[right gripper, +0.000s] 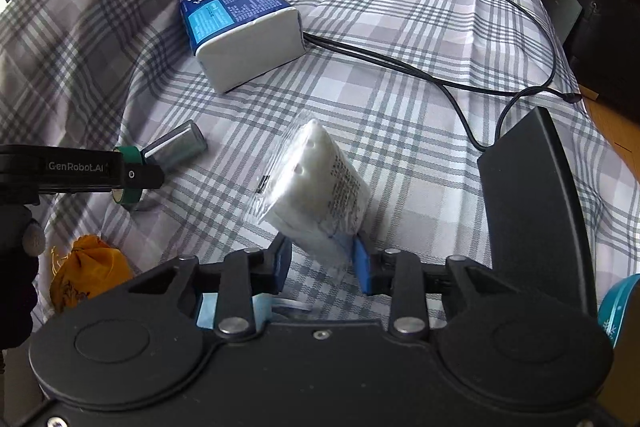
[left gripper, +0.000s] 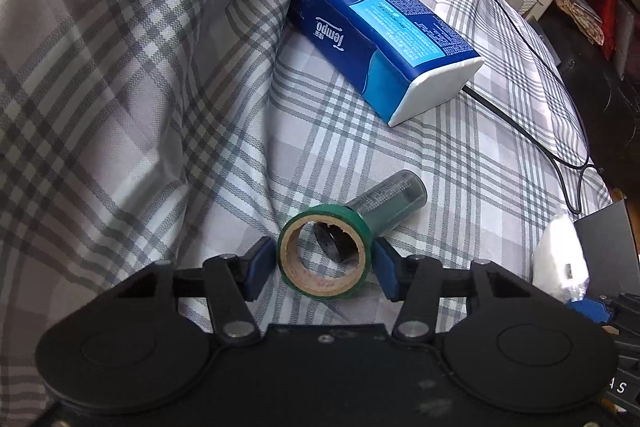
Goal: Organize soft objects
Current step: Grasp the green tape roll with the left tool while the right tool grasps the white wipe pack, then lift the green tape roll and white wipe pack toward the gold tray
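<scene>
Two grips made, nothing sorted yet: left gripper (left gripper: 325,261) clamps green tape roll (left gripper: 325,254); right gripper (right gripper: 322,259) pinches clear-wrapped white tissue pack (right gripper: 320,183). Blue tissue brick (left gripper: 380,39) ahead, untouched.

The plaid-covered bed (right gripper: 400,27) lay mostly bare on its far right half, crossed only by a black cable (right gripper: 440,83) that looped from the blue tissue pack (right gripper: 240,27) toward the bed's right edge. Between that pack and the white tissue packet (right gripper: 320,187) a clear strip of cloth ran across. To the left, a raised fold of plaid bedding (left gripper: 120,67) walled in the blue pack and the green tape roll (left gripper: 324,259), with a clear tube (left gripper: 388,199) touching the roll behind. A black flat panel (right gripper: 532,195) stood at the near right edge, and an orange pouch (right gripper: 88,271) sat at the near left.
</scene>
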Available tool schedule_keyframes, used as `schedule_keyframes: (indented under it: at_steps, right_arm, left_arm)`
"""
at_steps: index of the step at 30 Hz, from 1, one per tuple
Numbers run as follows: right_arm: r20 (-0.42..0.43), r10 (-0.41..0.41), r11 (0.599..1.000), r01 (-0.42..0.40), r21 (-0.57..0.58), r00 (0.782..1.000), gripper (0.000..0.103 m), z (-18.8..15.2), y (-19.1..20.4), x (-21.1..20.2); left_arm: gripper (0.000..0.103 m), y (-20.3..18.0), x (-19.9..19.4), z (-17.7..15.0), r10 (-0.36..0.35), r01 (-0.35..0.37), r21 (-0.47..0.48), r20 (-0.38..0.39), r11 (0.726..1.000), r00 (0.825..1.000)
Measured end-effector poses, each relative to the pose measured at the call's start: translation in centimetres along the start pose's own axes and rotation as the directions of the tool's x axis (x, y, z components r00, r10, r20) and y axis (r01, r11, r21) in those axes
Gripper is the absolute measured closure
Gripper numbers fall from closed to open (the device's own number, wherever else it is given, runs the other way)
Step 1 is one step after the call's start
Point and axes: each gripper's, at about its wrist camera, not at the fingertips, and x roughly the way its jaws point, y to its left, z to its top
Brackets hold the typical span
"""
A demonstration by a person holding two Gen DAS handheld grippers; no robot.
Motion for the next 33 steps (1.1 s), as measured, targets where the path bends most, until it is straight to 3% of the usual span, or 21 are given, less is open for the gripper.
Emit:
schedule_keyframes:
  at_steps: [10, 17, 18, 19, 20, 24, 29, 31, 33]
  right_arm:
    - [0.043, 0.055, 0.998, -0.055, 0.008, 0.998, 0.062, 0.7, 0.6, -1.4]
    - [0.051, 0.035, 0.995, -0.040, 0.097, 0.998, 0.042, 1.3, 0.4, -0.5]
    - [0.055, 0.032, 0.993, -0.038, 0.108, 0.998, 0.037, 1.4, 0.5, -0.4]
    - [0.055, 0.028, 0.993, -0.035, 0.117, 0.998, 0.034, 1.5, 0.6, -0.2]
    - [0.053, 0.023, 0.992, -0.029, 0.123, 0.998, 0.034, 1.6, 0.8, 0.1]
    - [0.033, -0.007, 0.990, 0.002, 0.139, 0.999, 0.023, 2.0, 1.7, 1.5]
    - [-0.023, -0.078, 0.987, 0.081, 0.139, 0.997, 0.025, 2.3, 2.5, 3.4]
    - [-0.037, -0.100, 0.986, 0.104, 0.129, 0.994, 0.036, 2.2, 2.5, 3.7]
    - [-0.030, -0.103, 0.987, 0.106, 0.118, 0.994, 0.040, 2.1, 2.3, 3.3]
  left_arm:
    - [0.056, -0.4, -2.8, -1.0, -0.014, 0.012, 0.067, 0.024, 0.998, 1.000]
    - [0.055, -1.3, -3.6, -2.1, 0.121, -0.127, 0.187, 0.044, 0.974, 0.992]
    - [0.054, -1.4, -3.3, -2.1, 0.138, -0.146, 0.198, 0.052, 0.969, 0.989]
    - [0.046, -1.4, -3.0, -2.1, 0.152, -0.160, 0.202, 0.054, 0.966, 0.987]
    - [0.039, -1.3, -2.7, -2.0, 0.153, -0.161, 0.202, 0.054, 0.966, 0.987]
    - [0.038, -1.0, -1.5, -1.5, 0.129, -0.135, 0.176, 0.042, 0.975, 0.991]
    - [0.036, -1.5, -0.5, -1.4, 0.136, -0.143, 0.180, 0.046, 0.973, 0.990]
    - [0.036, -1.5, 0.0, -1.4, 0.136, -0.140, 0.182, 0.037, 0.973, 0.990]
    - [0.037, -1.5, 0.8, -1.3, 0.132, -0.133, 0.179, 0.017, 0.975, 0.991]
